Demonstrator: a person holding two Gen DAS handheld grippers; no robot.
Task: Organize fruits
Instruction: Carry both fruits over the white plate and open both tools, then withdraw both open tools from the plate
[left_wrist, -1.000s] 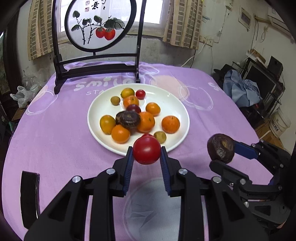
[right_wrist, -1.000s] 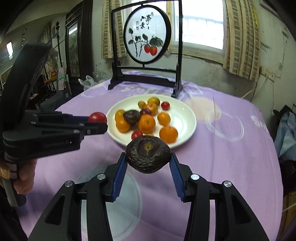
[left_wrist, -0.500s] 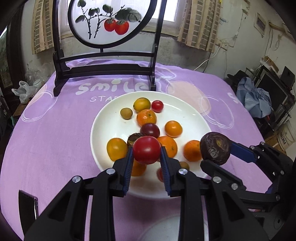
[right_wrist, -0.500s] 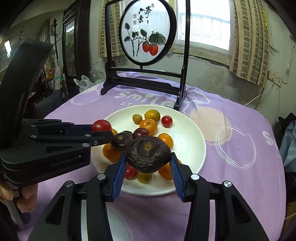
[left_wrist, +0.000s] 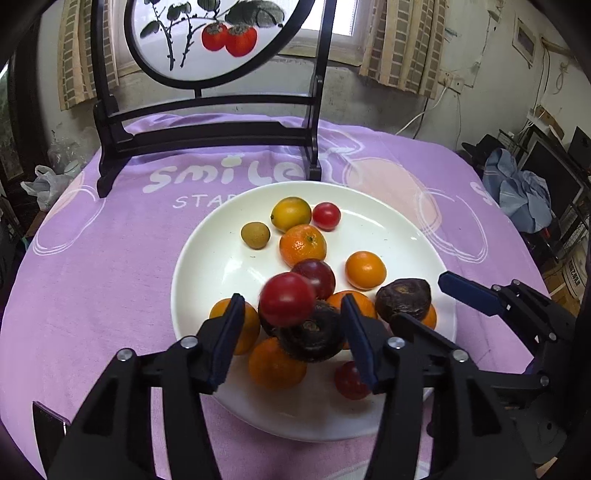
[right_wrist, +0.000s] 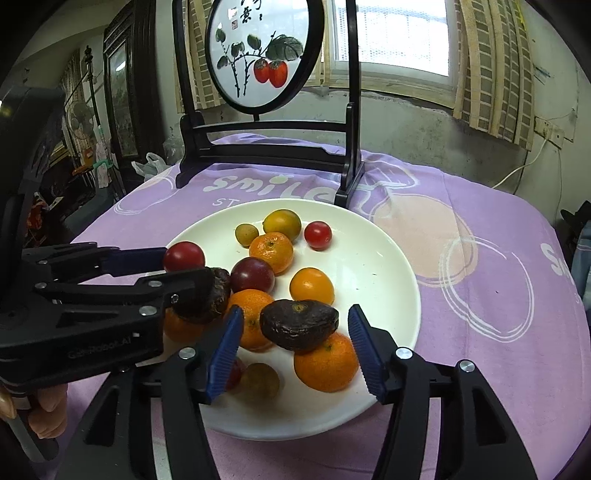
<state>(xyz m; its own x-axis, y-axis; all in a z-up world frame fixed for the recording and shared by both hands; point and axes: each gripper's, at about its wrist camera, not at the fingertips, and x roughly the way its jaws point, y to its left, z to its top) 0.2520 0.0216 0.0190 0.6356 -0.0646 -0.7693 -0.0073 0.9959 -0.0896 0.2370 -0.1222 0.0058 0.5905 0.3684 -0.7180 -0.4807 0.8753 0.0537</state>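
Observation:
A white plate (left_wrist: 207, 273) on the purple cloth holds several oranges, tomatoes and dark wrinkled fruits. My left gripper (left_wrist: 291, 338) is open over the plate's near side. A red tomato (left_wrist: 287, 300) sits free between its fingers, above a dark wrinkled fruit (left_wrist: 314, 338). My right gripper (right_wrist: 295, 349) is open too. A dark wrinkled fruit (right_wrist: 299, 325) lies between its fingers, on top of an orange (right_wrist: 327, 363). The same fruit shows in the left wrist view (left_wrist: 403, 298). The plate shows in the right wrist view (right_wrist: 388, 266), as does the tomato (right_wrist: 184, 256).
A black wooden stand with a round painted screen (left_wrist: 207, 136) stands just behind the plate. The table's round edge drops off on the right (left_wrist: 517, 236). Clutter and blue cloth (left_wrist: 524, 192) lie beyond it.
Both grippers moved forward over the plate and opened. The tomato and the dark fruit left the fingers' grip and now sit among the fruit on the plate.

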